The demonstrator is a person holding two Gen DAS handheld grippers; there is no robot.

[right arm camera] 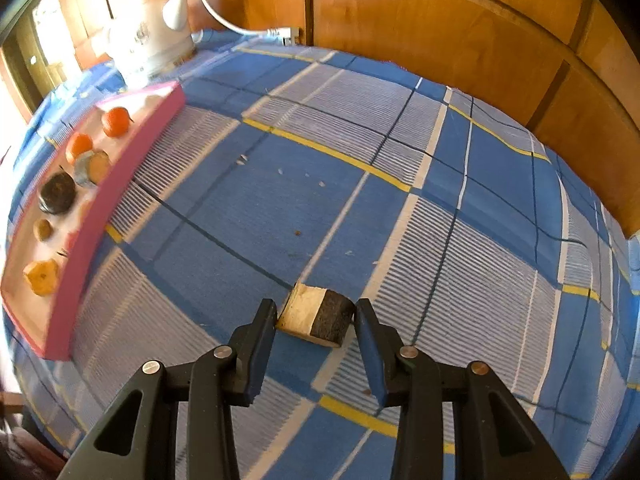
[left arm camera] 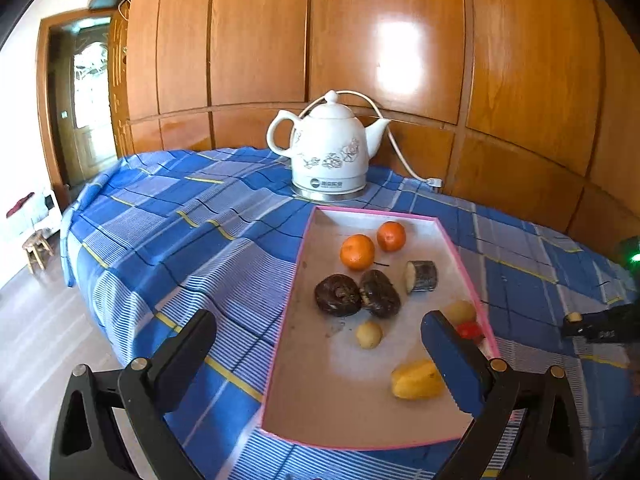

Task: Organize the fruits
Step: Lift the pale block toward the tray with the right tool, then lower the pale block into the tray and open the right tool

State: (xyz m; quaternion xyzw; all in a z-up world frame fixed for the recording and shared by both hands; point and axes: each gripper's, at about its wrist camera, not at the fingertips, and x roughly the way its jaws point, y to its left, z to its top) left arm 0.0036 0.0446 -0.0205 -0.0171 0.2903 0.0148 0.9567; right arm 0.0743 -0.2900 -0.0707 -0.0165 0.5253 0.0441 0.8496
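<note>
One piece (right arm camera: 316, 316) left on the cloth (right arm camera: 360, 152); my right gripper (right arm camera: 315, 320) pinches it, my left gripper (left arm camera: 320, 336) hangs wide over the filling tray (left arm camera: 304, 240).

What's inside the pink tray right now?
The tray holds two oranges, two dark rounds, a cut chunk and yellowish fruit; the left hand-held gripper hides part.

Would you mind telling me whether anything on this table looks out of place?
Yes: one cut piece with dark rind lies alone on the blue checked cloth, between the right tongs, while the other fruit sits in the pink-rimmed tray.
</note>
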